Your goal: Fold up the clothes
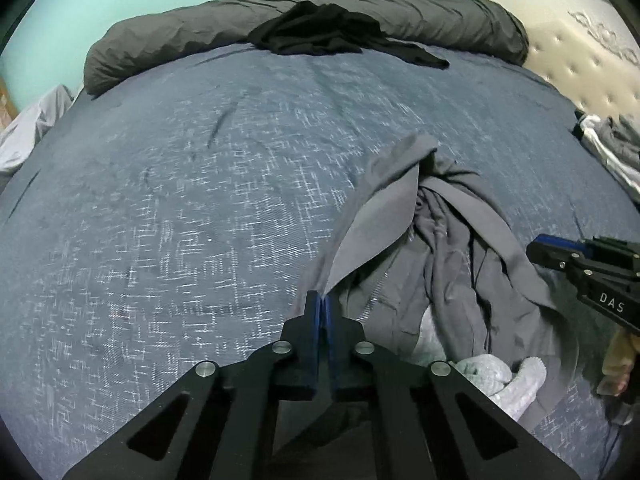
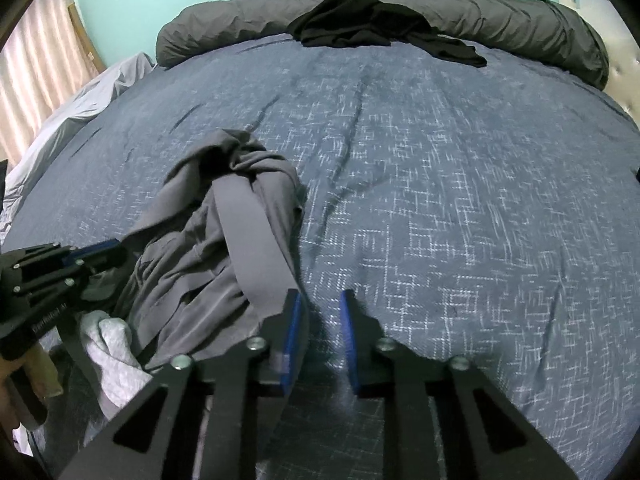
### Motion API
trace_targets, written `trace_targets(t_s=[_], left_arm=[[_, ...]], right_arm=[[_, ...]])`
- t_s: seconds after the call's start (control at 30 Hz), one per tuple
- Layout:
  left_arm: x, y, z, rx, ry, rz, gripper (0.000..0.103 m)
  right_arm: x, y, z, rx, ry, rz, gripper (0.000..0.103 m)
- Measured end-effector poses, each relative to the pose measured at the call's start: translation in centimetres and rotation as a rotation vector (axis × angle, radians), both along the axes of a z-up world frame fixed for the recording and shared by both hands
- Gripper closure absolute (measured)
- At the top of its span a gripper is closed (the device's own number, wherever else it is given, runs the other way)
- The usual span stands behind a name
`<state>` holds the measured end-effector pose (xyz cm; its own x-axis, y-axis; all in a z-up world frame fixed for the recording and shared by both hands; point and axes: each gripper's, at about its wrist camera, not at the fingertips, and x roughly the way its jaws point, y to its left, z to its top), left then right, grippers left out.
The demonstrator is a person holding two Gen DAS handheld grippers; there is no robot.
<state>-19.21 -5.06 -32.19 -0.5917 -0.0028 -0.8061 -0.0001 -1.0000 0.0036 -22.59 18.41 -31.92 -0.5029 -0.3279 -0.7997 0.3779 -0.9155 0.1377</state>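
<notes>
Across the bed (image 1: 200, 200), your landmark, a rolled dark duvet (image 1: 200, 28) lines the far edge with a black garment (image 1: 320, 32) draped on it. Nearer you, on the bed's near side, the grey garment (image 1: 460, 240) lies bunched and unfolded, its long axis running away from you, over a pale knit (image 1: 500, 376) piece.

Your left claw (image 1: 322, 300) is clenched on a flap of the grey garment, lifting that edge off the bed. Your right claw (image 2: 320, 312) hangs released just to the garment's right, its left pad touching or nearly touching the broad grey band (image 2: 248, 240). That band lies just left of the right claw, so the right hand is nearer for a second grip.
</notes>
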Motion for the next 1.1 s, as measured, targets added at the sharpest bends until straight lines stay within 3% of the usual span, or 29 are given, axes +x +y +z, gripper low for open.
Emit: trace_targets(t_s=[0.17, 0.3, 0.5, 0.57, 0.67, 0.87, 1.1], left_arm=[[-0.2, -0.4, 0.0, 0.028, 0.001, 0.008, 0.100], [-0.2, -0.9, 0.3, 0.032, 0.012, 0.018, 0.101], [0.3, -2.0, 0.8, 0.038, 0.026, 0.036, 0.101], [0.4, -2.3, 0.9, 0.040, 0.031, 0.042, 0.101], [0.5, -3.1, 1.2, 0.040, 0.041, 0.060, 0.101], [0.7, -5.1, 1.4, 0.033, 0.050, 0.129, 0.101], [0.5, -5.6, 0.1, 0.026, -0.002, 0.135, 0.101]], right_arm=[[0.1, -0.4, 0.9, -0.076, 0.009, 0.050, 0.089], [0.4, -2.6, 0.5, -0.013, 0.016, 0.109, 0.074], [0.2, -3.7, -0.8, 0.060, 0.005, 0.138, 0.073], [0.0, -3.7, -0.9, 0.074, 0.017, 0.133, 0.087], [-0.5, -2.5, -0.7, 0.015, 0.003, 0.088, 0.094], [-1.5, 0.7, 1.3, -0.073, 0.036, -0.008, 0.096], [-2.3, 1.9, 0.3, -0.067, -0.017, -0.046, 0.096]])
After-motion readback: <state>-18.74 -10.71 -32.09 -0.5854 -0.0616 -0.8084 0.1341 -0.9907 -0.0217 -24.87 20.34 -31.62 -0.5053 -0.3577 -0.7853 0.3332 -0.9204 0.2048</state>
